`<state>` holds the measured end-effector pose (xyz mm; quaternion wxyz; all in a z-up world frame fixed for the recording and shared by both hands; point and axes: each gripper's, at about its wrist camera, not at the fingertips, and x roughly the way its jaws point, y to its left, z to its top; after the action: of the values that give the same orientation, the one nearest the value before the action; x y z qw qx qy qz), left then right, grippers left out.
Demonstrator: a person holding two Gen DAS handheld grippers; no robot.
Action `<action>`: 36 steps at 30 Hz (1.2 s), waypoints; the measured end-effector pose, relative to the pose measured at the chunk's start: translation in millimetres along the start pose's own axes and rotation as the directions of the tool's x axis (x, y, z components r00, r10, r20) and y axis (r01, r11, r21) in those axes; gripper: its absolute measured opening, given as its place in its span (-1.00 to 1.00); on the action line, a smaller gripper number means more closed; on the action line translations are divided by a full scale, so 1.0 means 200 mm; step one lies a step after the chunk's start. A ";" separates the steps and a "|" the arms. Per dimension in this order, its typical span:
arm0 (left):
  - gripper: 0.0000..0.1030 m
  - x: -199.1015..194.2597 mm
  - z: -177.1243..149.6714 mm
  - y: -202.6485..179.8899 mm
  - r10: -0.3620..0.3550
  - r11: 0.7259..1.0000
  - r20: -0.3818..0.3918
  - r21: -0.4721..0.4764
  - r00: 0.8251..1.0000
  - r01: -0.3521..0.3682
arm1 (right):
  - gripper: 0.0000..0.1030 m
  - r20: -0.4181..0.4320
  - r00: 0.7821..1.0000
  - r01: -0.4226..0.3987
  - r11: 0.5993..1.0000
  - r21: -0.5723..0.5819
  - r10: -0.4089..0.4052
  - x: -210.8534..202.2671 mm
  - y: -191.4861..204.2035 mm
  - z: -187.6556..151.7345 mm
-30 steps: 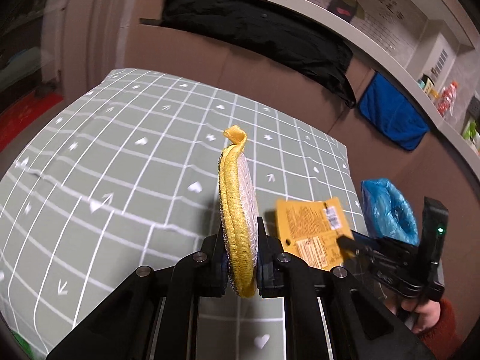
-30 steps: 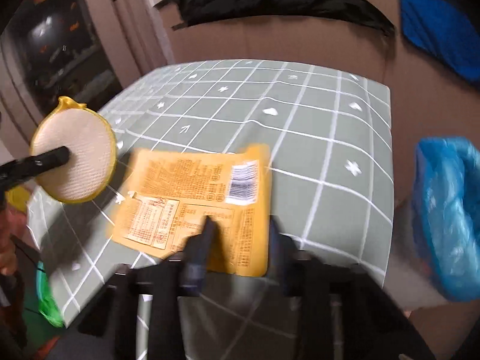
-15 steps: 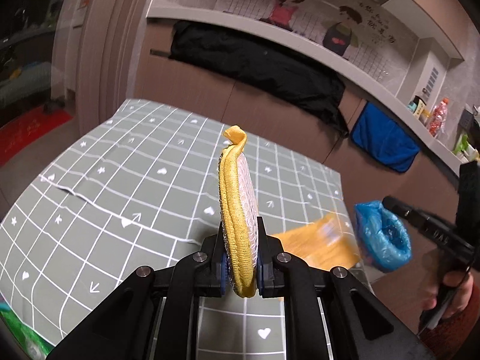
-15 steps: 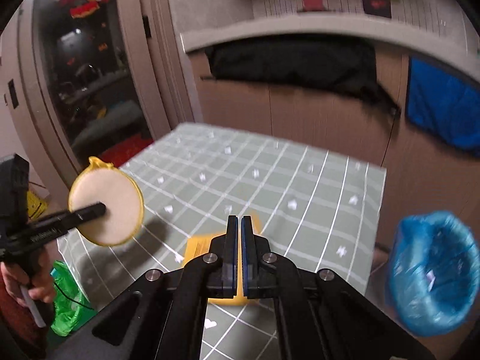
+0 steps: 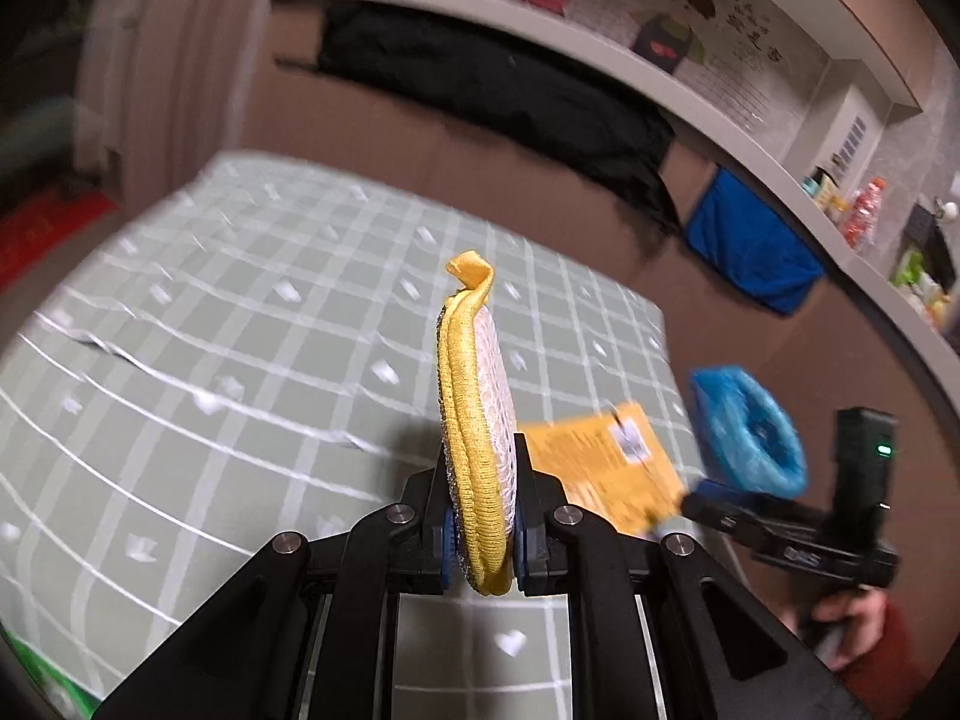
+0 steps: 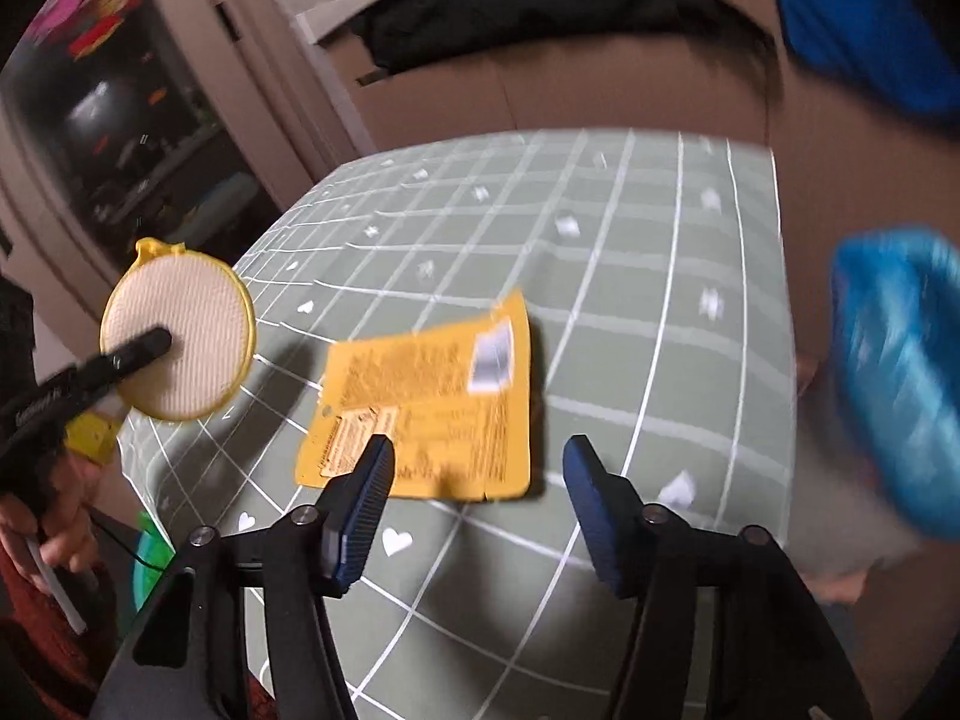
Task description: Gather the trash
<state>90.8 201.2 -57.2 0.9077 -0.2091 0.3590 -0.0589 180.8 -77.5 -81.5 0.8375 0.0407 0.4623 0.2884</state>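
Your right tongs are opening, empty, over the wrapper; straddle its near edge squarely. Left tongs grip the sponge.

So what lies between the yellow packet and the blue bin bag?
Only bare checked tablecloth separates the yellow packet from the blue bin bag beyond the table edge, seen best in the right wrist view.

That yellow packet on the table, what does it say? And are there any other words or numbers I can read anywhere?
Yellow packet: printed text and a white barcode patch, all too blurred to read.
Left hand-held gripper, on its black finger: white lettering, too blurred to read.
Right hand-held gripper, on its black body: small pale markings, too small to read.
Wall poster: dark characters beside cartoon figures, too blurred to read.
Nothing reads clearly.
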 end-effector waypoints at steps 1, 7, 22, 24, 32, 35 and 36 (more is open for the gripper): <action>-0.73 0.03 -0.02 0.01 -0.021 1.000 -0.030 -0.014 0.999 0.021 | 0.00 0.000 1.000 -0.020 0.999 0.028 0.020 0.01 -0.03 -0.02; -0.73 0.19 -0.08 -0.02 -0.025 1.000 -0.125 -0.002 0.992 0.025 | -0.09 -0.005 0.998 -0.058 0.995 0.077 0.058 0.04 -0.08 -0.06; -0.72 0.28 -0.10 0.07 0.009 1.000 -0.180 -0.018 0.984 -0.012 | -0.14 -0.013 0.966 -0.256 0.959 0.124 0.259 0.37 0.06 0.19; -0.72 0.29 -0.11 0.08 0.009 1.000 -0.180 -0.021 0.984 -0.013 | -0.14 -0.047 0.956 -0.282 0.950 0.132 0.290 0.46 0.07 0.26; -0.72 0.30 -0.10 0.11 0.018 0.999 -0.176 -0.032 0.984 -0.024 | -0.35 -0.134 0.935 -0.327 0.944 0.045 0.330 0.65 0.20 0.42; -0.72 0.30 -0.10 0.13 0.022 0.998 -0.169 -0.047 0.985 -0.031 | -0.85 -0.188 0.921 -0.348 0.938 -0.004 0.341 0.70 0.29 0.43; -0.72 0.29 -0.10 0.13 0.020 0.998 -0.165 -0.053 0.986 -0.029 | -0.89 -0.178 0.927 -0.340 0.940 -0.029 0.330 0.67 0.32 0.42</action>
<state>118.2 203.1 -118.1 0.8696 -0.2243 0.4366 -0.0547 274.3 62.3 -113.3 0.7340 0.0694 0.5099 0.4433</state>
